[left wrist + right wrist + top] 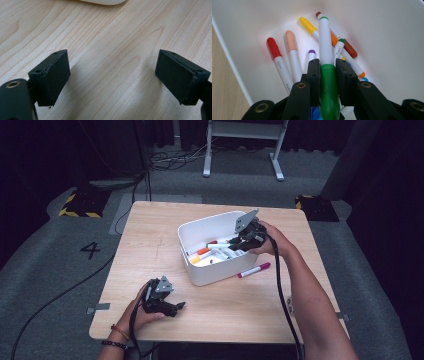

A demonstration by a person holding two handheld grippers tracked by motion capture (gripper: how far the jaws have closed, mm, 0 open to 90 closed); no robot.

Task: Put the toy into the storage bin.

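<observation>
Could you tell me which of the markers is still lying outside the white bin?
The purple-capped marker, lying on the table beside the white bin. The others are in the bin, except the green one, clamped in the right gripper above them.

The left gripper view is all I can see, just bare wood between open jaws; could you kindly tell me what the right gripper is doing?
Observer: The right gripper is shut on a green-capped marker inside the white bin.
Operator: Thank you. Are other markers already in there?
Observer: Yes, red, peach and yellow-capped ones lie on its floor.
Operator: Is anything left on the table?
Observer: One purple-capped marker lies beside the bin.
</observation>
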